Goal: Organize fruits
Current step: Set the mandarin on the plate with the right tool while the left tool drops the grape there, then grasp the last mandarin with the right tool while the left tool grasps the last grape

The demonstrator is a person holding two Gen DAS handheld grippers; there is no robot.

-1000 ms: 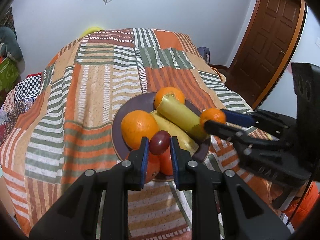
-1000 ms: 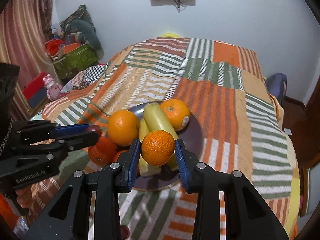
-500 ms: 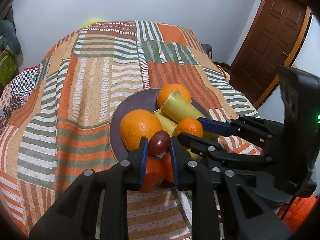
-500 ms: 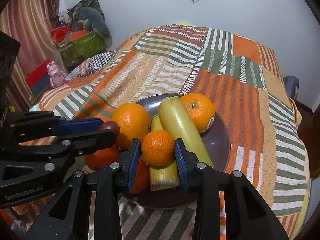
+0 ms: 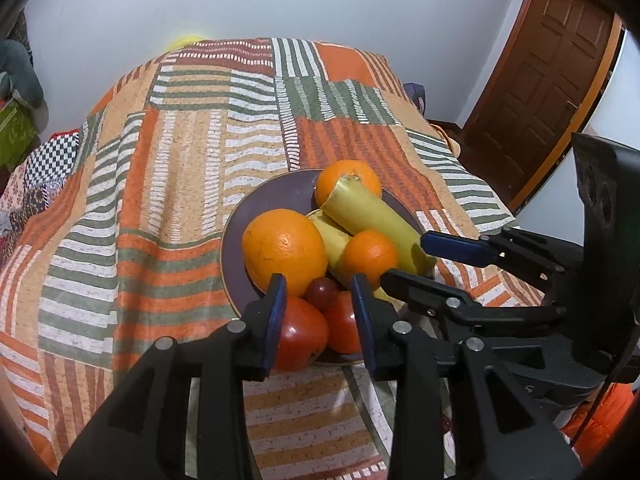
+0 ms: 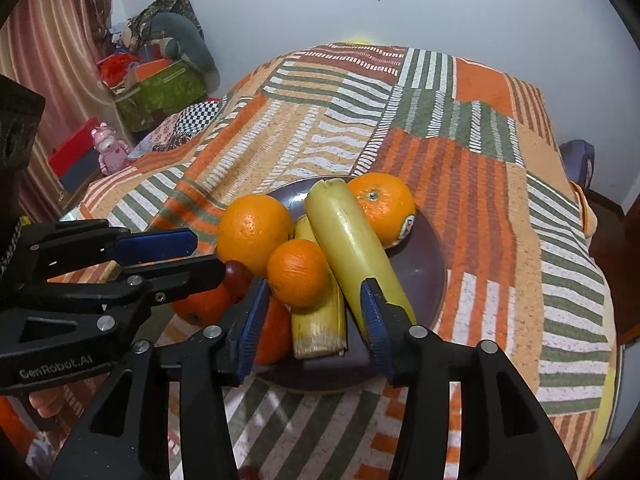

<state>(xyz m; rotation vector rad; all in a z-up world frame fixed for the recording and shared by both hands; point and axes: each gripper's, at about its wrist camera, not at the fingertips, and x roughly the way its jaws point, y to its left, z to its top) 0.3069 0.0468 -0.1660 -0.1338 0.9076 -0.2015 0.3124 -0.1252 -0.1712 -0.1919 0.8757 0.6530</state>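
Left wrist view: The left gripper [image 5: 320, 312] points down at the near edge of a dark purple plate [image 5: 280, 196] that rests on a bed covered with a striped patchwork bedspread [image 5: 160, 168]. Its jaws are opening; the blue pads [image 5: 276, 316] stand clear of the fruit. A small dark red grape [image 5: 321, 291] lies between the fingertips, resting on two red tomatoes [image 5: 300, 332] at the plate's near edge, and neither pad presses on it. A large orange [image 5: 284, 250] sits on the left side of the plate. A small mandarin [image 5: 370, 254] sits just right of it, leaning against a yellow-green banana [image 5: 368, 220] that runs diagonally across the plate. A second banana [image 5: 330, 234] lies beneath it. A further orange [image 5: 348, 178] sits at the far edge. The right gripper [image 5: 404, 258] enters from the right, its fingertips on either side of the mandarin but apart from it.

Right wrist view: The right gripper [image 6: 314, 312] points at the plate's [image 6: 424, 264] near edge. Its jaws are opening; the mandarin [image 6: 298, 272] rests on the lower banana [image 6: 316, 320] between the fingertips, and the pads [image 6: 250, 328] do not touch it. The upper banana [image 6: 348, 240] lies just inside the right pad. The large orange [image 6: 254, 232] sits left of the mandarin, the far orange [image 6: 382, 206] at the far right edge. The left gripper [image 6: 208, 254] enters from the left with its tips at the grape [image 6: 236, 274].
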